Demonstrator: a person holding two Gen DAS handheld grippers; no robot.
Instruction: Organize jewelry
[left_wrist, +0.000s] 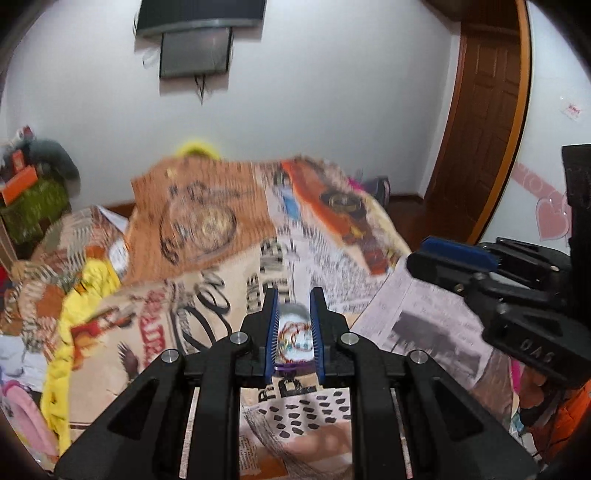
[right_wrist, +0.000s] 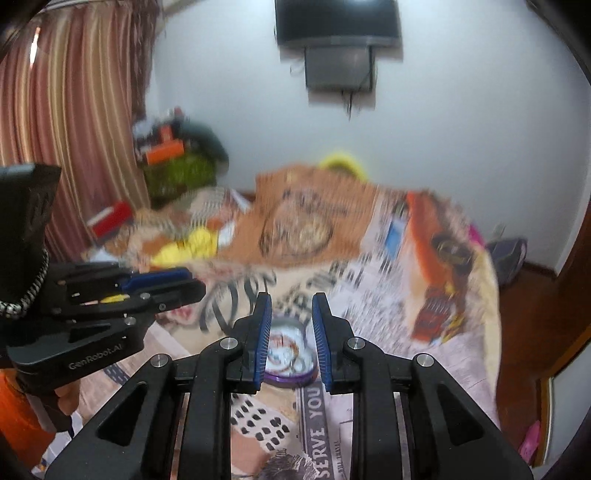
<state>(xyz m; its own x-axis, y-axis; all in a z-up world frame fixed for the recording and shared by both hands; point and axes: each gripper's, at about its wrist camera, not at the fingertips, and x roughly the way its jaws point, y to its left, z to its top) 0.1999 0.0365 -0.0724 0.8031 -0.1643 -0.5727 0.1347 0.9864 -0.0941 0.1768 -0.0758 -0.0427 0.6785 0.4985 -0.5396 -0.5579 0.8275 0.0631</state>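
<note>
Your work surface is a bed covered by a printed patchwork blanket (left_wrist: 207, 221) in orange, cream and newsprint patterns, with loose newspaper sheets (left_wrist: 424, 317) laid over its near end; much of it is motion-blurred. Behind it, a dark wall-mounted screen (right_wrist: 338, 22) hangs on the white wall. On the newspaper sits the round purple-rimmed dish (right_wrist: 291, 354) holding coloured bangles (right_wrist: 284, 350), tangled red and gold rings you can only partly make out.

Your left gripper (left_wrist: 293, 325) looks straight down at that dish, its blue-padded fingers (left_wrist: 271, 325) parted with the dish showing between them; whether they touch it you cannot tell.

Your right gripper (right_wrist: 291, 325) hangs over the same dish, fingers (right_wrist: 321, 332) spread apart and holding nothing. The two grippers are side by side, close together.
</note>
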